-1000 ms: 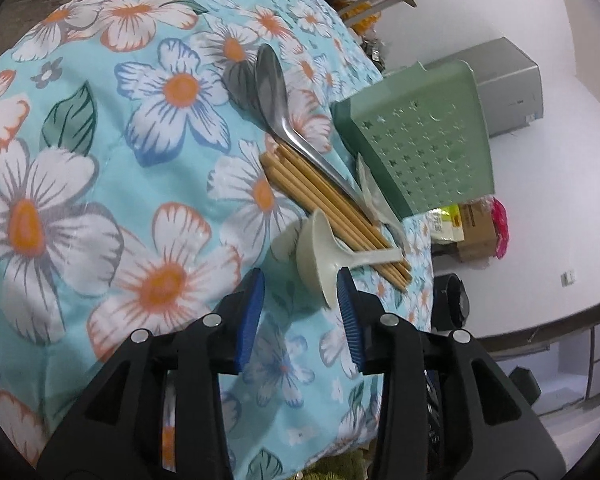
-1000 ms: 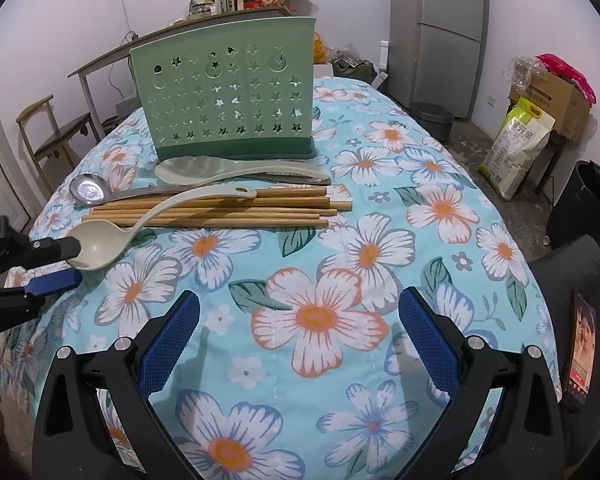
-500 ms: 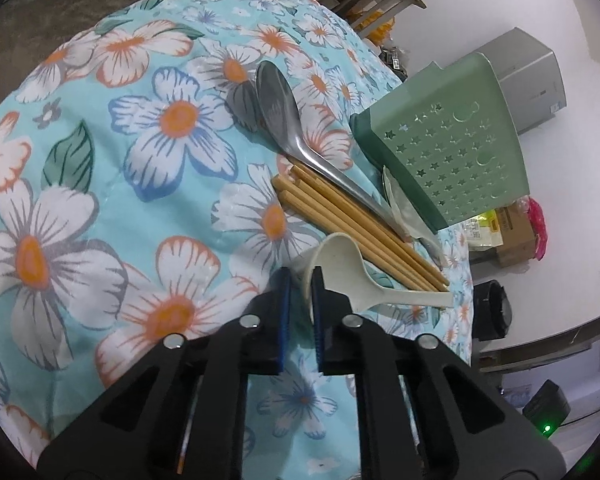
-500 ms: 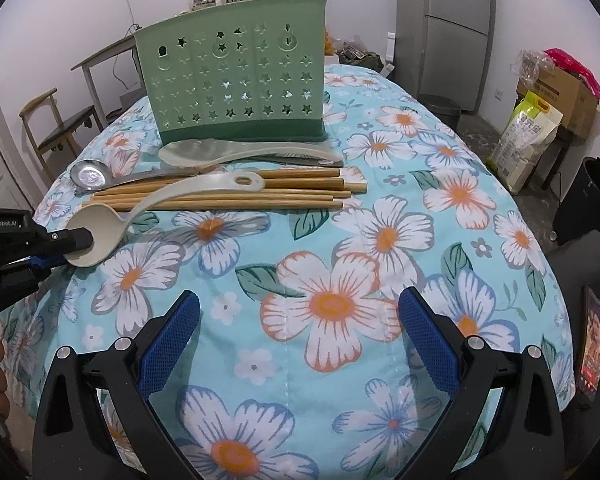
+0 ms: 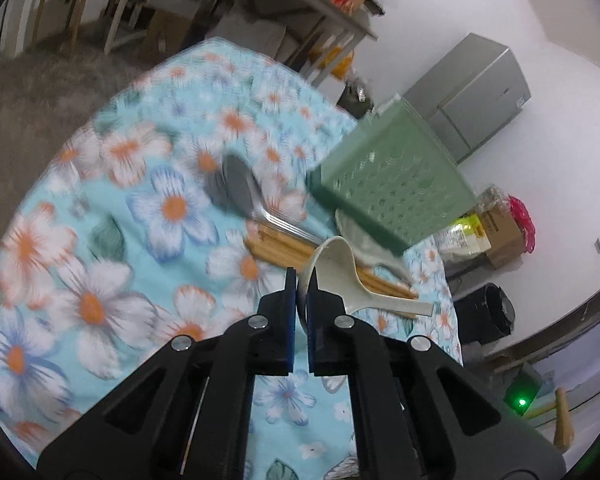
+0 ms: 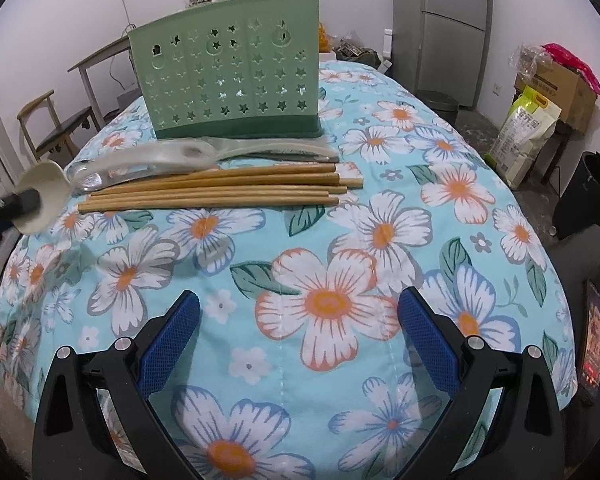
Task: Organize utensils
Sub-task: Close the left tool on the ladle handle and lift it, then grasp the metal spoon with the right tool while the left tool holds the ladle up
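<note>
While left claw point(image 5: 301, 280) pinches cream ladle point(image 5: 336, 272), tilted downward

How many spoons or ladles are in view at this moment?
3. The cream spoon is pinched by its bowl in the left gripper; the metal ladle and the translucent rice paddle lie in front of the green holder.

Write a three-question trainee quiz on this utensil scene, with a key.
1. True or false: the left gripper is shut on the bowl rim of the cream spoon.
2. Which utensil lies closest to the green holder? A) wooden chopsticks B) translucent rice paddle C) cream spoon
3. Fill in: the right gripper is ____, with nothing between its pads.

Key: 1 true; 2 B; 3 open
</note>
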A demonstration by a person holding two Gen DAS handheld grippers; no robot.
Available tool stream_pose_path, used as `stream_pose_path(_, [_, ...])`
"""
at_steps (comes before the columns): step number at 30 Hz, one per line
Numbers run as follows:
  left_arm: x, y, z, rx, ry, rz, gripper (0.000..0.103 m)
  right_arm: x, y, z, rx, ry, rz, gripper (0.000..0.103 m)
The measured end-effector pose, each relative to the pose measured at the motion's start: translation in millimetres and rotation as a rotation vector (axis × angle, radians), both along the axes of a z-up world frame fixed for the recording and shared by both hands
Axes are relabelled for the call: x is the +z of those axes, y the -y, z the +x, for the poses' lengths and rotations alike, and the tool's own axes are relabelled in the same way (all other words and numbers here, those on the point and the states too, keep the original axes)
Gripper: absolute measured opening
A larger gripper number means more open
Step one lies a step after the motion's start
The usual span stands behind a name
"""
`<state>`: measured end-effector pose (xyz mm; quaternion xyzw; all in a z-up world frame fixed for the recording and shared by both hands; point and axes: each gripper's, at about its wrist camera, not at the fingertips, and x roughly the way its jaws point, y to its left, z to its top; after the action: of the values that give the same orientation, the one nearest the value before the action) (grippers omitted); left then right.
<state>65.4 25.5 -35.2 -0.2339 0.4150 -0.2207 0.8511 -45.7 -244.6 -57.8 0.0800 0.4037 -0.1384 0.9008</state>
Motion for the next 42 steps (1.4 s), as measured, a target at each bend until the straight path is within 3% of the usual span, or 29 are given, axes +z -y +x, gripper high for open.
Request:
stream_pose_path(9, [49,-64,10,0.213,0.176,0.028,0.003,36,-11,13,0.101,0.103,-0.047,0.097])
stream_pose_path(15, [60,-97,22,0.318,0.211,0.031,0.003,66,-48,46,0.274,0.188,-0.088,0.094])
stream_pose_path(20, [59,-110,33,0.363,0.205,0.029,0.003,78,-99,75,0.47,0.228,-0.159,0.083])
stream_pose_path(24, [58,-115,39,0.375,0.202,0.033,0.003,66,-137,103,0.582,0.186,-0.244,0.071])
stream_pose_path(26, [56,-119,44,0.38,0.195,0.033,0.003,57,-152,113,0.619,0.153,-0.273,0.061])
stream_pose_path(31, [47,-128,57,0.393,0.172,0.038,0.003,33,-182,132,0.683,0.075,-0.348,0.048])
stream_pose_path(36, [40,-136,70,0.401,0.146,0.038,0.003,15,-201,151,0.702,0.016,-0.435,0.039])
stream_pose_path(42, [37,-139,79,0.406,0.135,0.042,0.003,-1,-210,163,0.691,-0.023,-0.503,0.02])
